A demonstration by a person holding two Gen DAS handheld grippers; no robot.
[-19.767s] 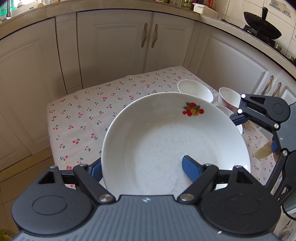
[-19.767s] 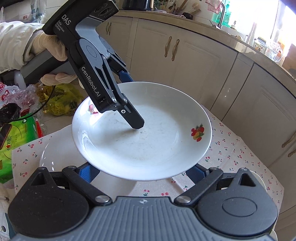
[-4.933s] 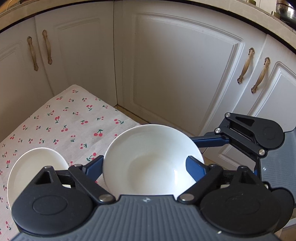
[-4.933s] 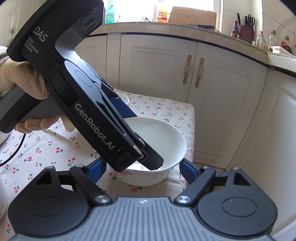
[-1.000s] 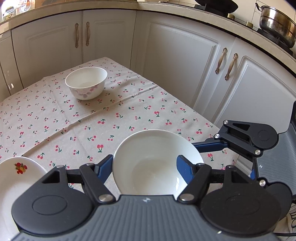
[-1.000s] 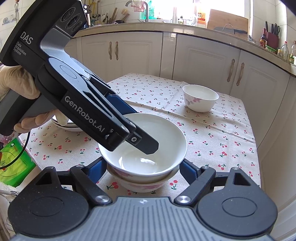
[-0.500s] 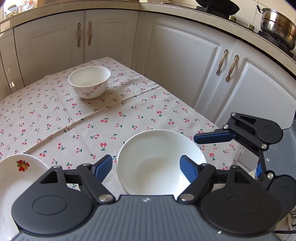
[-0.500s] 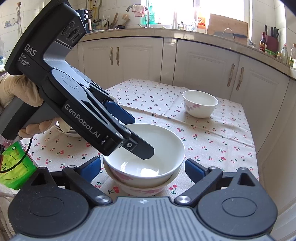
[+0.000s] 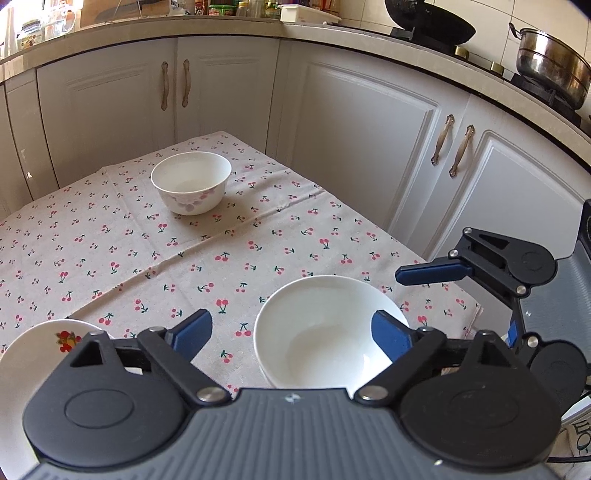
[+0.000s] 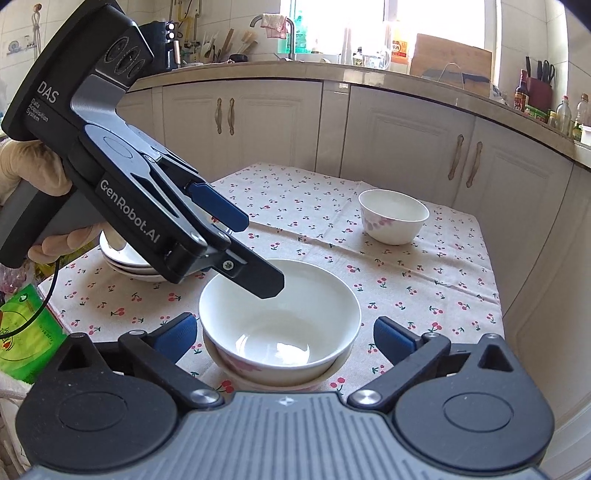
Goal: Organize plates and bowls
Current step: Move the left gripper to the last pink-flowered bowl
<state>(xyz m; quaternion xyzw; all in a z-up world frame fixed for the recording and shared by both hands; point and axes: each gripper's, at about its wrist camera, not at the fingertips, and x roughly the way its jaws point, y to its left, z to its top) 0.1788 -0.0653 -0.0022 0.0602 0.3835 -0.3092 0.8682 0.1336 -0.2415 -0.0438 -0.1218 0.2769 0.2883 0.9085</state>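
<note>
Plate stack (image 10: 127, 264) at left. Nested bowls (image 10: 279, 325) mid-table, freshly let go: left gripper (image 9: 291, 334) and right gripper (image 10: 284, 336) jaws just spread, pads clear of rims. Far right, lone bowl (image 10: 393, 216) probably next.

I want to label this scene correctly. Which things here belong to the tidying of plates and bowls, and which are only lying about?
Belong to the job:
- nested bowls
- single bowl
- stacked plates

Only lying about:
- green packet
- steel pot
- wok
- cherry tablecloth
</note>
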